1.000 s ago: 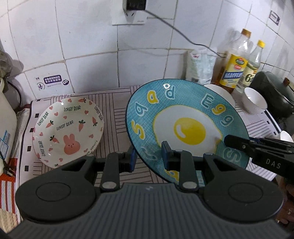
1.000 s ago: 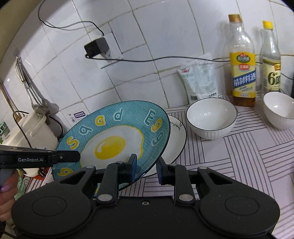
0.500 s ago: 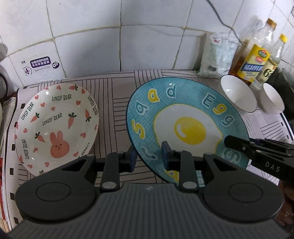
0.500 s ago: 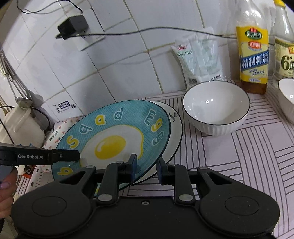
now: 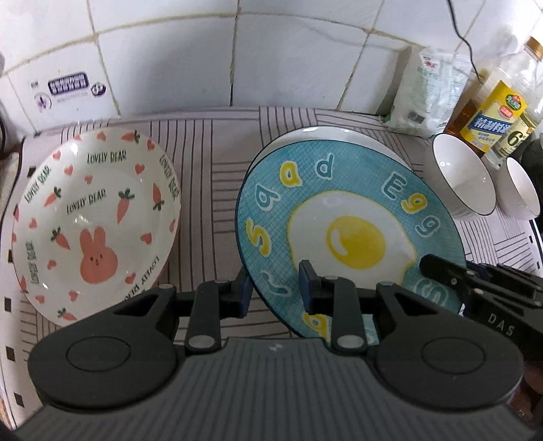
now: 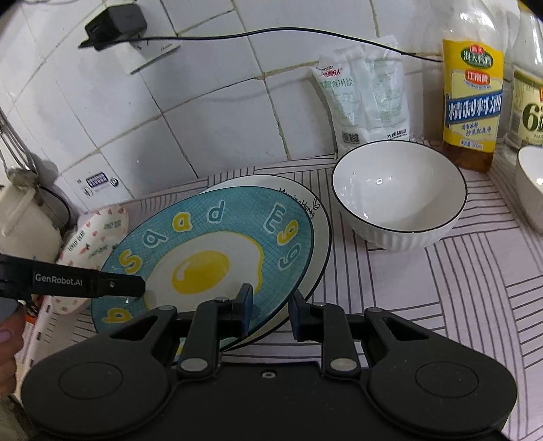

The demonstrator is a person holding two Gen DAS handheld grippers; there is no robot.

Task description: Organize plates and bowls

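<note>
A blue plate with a fried-egg picture (image 5: pixel 349 234) (image 6: pixel 210 251) is held at both edges, low over a white black-rimmed plate (image 6: pixel 315 217) (image 5: pixel 325 135) on the striped counter mat. My left gripper (image 5: pixel 275 288) is shut on the blue plate's near left rim. My right gripper (image 6: pixel 269 313) is shut on its near right rim. A white carrot-and-bunny plate (image 5: pixel 91 224) (image 6: pixel 98 234) lies on the mat to the left. A white ribbed bowl (image 6: pixel 398 193) (image 5: pixel 458 179) and a second bowl (image 5: pixel 519 190) (image 6: pixel 531 186) stand to the right.
Two bottles (image 6: pixel 471 95) and a white salt bag (image 6: pixel 366 98) stand against the tiled wall at the back right. A charger and cable (image 6: pixel 115 23) hang on the wall. A white container (image 6: pixel 23 224) stands at the far left.
Both grippers have lowered the blue plate toward the counter, over the white plate. The view has tilted down and closer to the mat.
</note>
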